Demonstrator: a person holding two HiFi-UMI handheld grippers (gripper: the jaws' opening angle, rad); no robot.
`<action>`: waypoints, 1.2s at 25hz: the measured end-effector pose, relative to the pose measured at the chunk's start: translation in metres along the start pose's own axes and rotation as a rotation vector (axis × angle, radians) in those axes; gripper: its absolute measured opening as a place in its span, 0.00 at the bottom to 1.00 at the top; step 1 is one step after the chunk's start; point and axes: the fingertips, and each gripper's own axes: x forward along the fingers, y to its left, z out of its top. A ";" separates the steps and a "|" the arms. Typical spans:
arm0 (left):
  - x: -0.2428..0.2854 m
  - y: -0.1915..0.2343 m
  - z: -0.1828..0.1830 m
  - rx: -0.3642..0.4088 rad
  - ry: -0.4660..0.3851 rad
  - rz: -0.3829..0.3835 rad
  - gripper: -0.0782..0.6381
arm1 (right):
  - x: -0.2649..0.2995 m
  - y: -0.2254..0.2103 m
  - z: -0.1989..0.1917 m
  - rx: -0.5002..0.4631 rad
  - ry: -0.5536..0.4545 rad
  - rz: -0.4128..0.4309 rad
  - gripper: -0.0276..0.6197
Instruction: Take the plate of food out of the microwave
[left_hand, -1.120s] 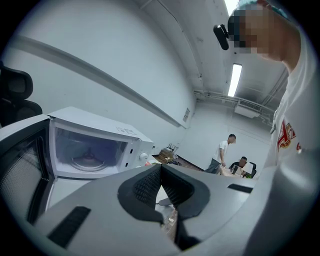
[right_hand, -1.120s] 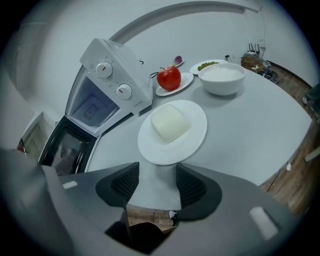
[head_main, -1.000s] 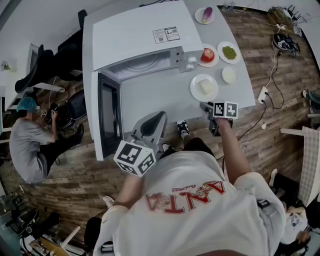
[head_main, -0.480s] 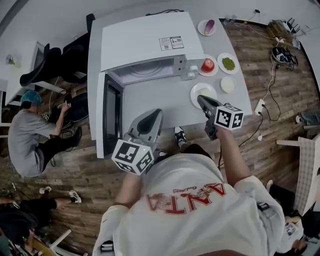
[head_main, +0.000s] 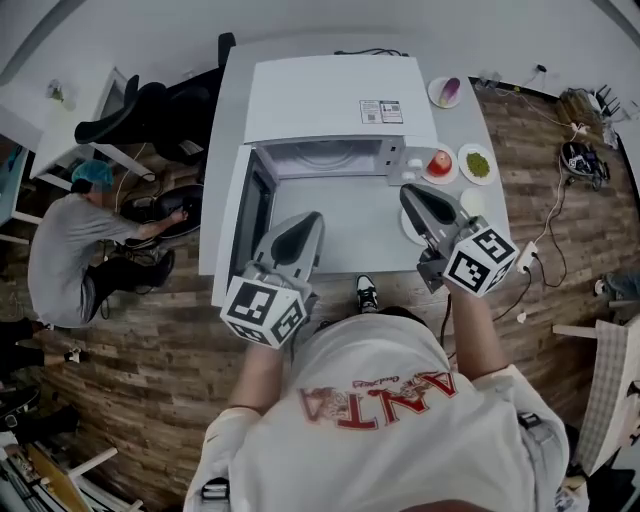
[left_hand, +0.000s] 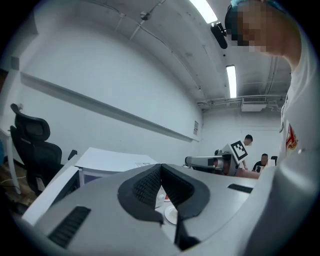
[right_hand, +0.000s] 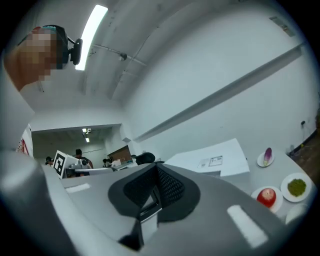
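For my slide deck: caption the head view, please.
Person holds left gripper and right gripper, both shut and empty, before the open microwave, food plates beside it.

apple dish (head_main: 439, 163) beside green-food dish (head_main: 478, 164) | seated person (head_main: 72, 250) far left | black chair (head_main: 150, 108)

Bright, flat indoor light under heavy fisheye.

Lit from above by ceiling tubes (left_hand: 231, 80), blown out to pure white in both gripper views. Close to washout on the microwave (head_main: 340, 95) top and the pale table (head_main: 350, 235), with only soft, weak shadows around them. Bowed along straight edges and darkened to black at the corners in all three views. Soft and out of focus up close on the left claw (left_hand: 161, 166) and right claw (right_hand: 156, 165), somewhat sharper farther back.
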 end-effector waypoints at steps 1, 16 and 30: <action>-0.002 0.002 0.004 0.008 -0.009 0.009 0.12 | 0.001 0.007 0.008 -0.007 -0.016 0.017 0.05; -0.008 0.007 0.026 0.058 -0.041 0.026 0.12 | 0.006 0.026 0.032 -0.008 -0.055 0.078 0.05; -0.009 0.005 0.024 0.049 -0.033 0.023 0.12 | 0.009 0.030 0.027 0.004 -0.021 0.100 0.05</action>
